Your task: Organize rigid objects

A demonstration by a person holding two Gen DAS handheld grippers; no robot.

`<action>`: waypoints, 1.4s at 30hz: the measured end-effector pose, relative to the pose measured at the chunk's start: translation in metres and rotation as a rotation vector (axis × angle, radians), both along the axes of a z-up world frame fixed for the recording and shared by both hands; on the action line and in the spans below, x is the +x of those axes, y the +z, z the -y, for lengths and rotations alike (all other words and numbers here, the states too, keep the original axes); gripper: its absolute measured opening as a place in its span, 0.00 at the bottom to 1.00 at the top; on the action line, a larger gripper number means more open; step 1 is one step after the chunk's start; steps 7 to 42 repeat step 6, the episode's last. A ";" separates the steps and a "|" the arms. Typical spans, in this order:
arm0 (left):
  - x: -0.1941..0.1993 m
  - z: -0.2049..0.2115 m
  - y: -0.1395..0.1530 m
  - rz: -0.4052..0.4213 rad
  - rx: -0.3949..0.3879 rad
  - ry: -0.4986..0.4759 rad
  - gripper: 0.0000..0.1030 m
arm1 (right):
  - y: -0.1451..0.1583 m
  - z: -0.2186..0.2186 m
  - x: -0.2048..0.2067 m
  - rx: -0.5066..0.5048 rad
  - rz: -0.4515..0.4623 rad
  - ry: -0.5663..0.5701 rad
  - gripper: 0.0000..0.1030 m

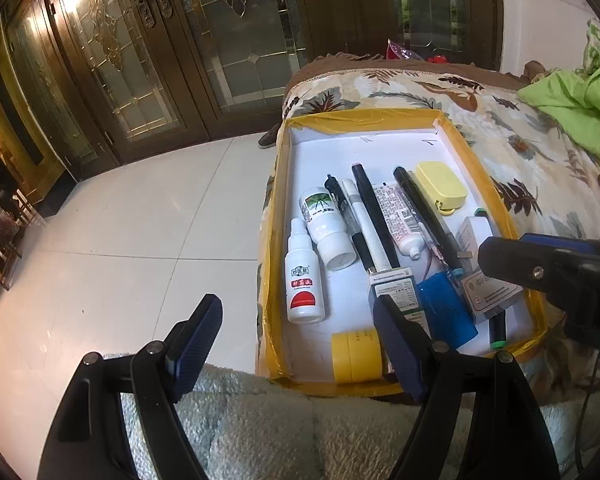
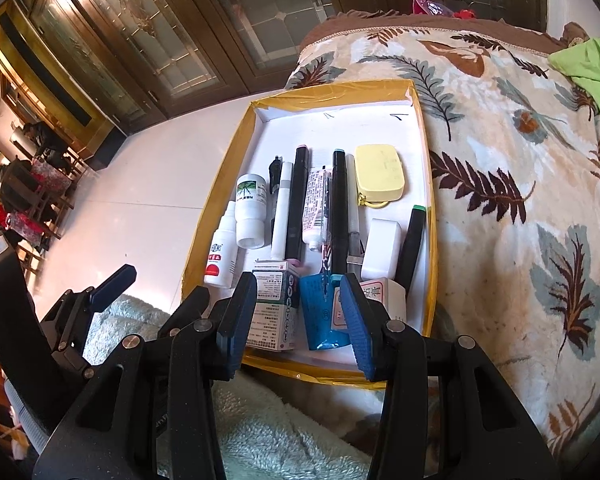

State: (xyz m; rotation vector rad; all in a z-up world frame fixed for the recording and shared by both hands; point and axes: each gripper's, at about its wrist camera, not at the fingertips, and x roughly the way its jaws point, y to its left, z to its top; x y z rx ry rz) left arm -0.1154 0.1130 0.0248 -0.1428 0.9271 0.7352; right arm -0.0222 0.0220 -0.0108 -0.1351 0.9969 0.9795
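Most items already lie in neat rows inside the yellow-edged tray [image 2: 428, 184], little seems left to sort, and both the left gripper [image 1: 298, 344] and right gripper [image 2: 298, 320] hover wide open, holding nothing.

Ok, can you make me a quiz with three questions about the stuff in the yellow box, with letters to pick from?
1. Where does the yellow jar lie?
A. the near edge of the box
B. the far edge
C. the floor

2. What colour is the flat case by the pens?
A. red
B. yellow
C. black

3. How do the right gripper's fingers stand?
A. shut on a pen
B. shut on a bottle
C. open, empty

Answers: 1 A, it lies against the near wall. 2 B, it looks pale yellow. 3 C, nothing sits between them.
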 end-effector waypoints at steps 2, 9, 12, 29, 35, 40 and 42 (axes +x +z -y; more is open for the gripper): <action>0.000 0.000 0.000 -0.003 -0.002 0.003 0.76 | -0.001 0.000 0.000 -0.003 0.000 -0.003 0.42; -0.001 0.002 0.001 0.004 -0.012 0.000 0.76 | -0.002 0.001 0.002 -0.008 -0.004 -0.012 0.42; -0.001 0.002 0.001 0.004 -0.012 0.000 0.76 | -0.002 0.001 0.002 -0.008 -0.004 -0.012 0.42; -0.001 0.002 0.001 0.004 -0.012 0.000 0.76 | -0.002 0.001 0.002 -0.008 -0.004 -0.012 0.42; -0.001 0.002 0.001 0.004 -0.012 0.000 0.76 | -0.002 0.001 0.002 -0.008 -0.004 -0.012 0.42; -0.001 0.002 0.001 0.004 -0.012 0.000 0.76 | -0.002 0.001 0.002 -0.008 -0.004 -0.012 0.42; -0.001 0.002 0.001 0.004 -0.012 0.000 0.76 | -0.002 0.001 0.002 -0.008 -0.004 -0.012 0.42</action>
